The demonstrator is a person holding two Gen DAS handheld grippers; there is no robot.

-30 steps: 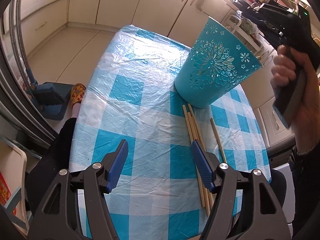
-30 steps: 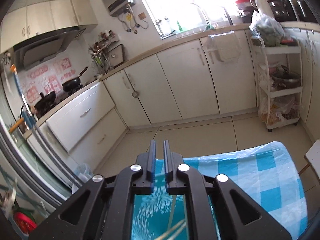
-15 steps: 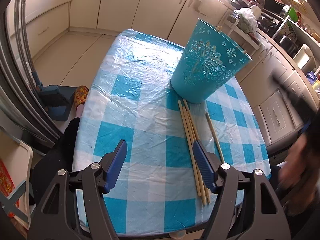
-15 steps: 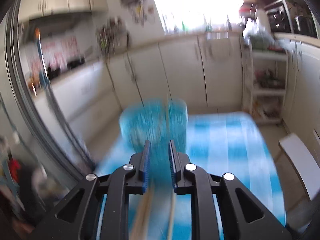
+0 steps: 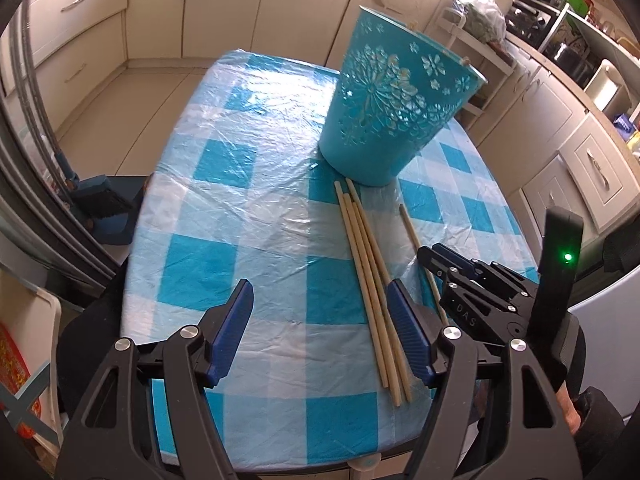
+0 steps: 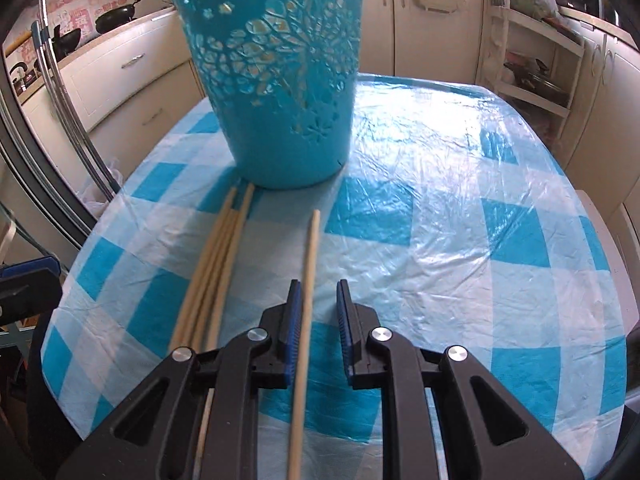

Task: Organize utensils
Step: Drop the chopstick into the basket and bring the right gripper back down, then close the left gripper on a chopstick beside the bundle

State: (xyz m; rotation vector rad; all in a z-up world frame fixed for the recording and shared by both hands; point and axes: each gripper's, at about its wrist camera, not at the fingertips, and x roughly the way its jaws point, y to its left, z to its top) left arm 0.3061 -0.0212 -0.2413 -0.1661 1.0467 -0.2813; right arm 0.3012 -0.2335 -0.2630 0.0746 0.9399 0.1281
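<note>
Below my right gripper (image 6: 317, 316) a single chopstick (image 6: 309, 264) lies on the checked tablecloth (image 6: 460, 216), running between the closing jaws, close to the left pad; whether it touches is unclear. Its near end is cut off. My left gripper (image 5: 320, 334) hangs unclenched, grasping nothing, its right finger hiding part of the chopstick bundle (image 5: 370, 264). Only the left view shows the teal holder's (image 5: 384, 120) rim; its inside stays hidden.

Sunlit kitchen
Cream cabinets (image 5: 224, 4) line the walls over a pale tiled floor (image 5: 116, 120); woks (image 6: 116, 20) sit on the counter.
</note>
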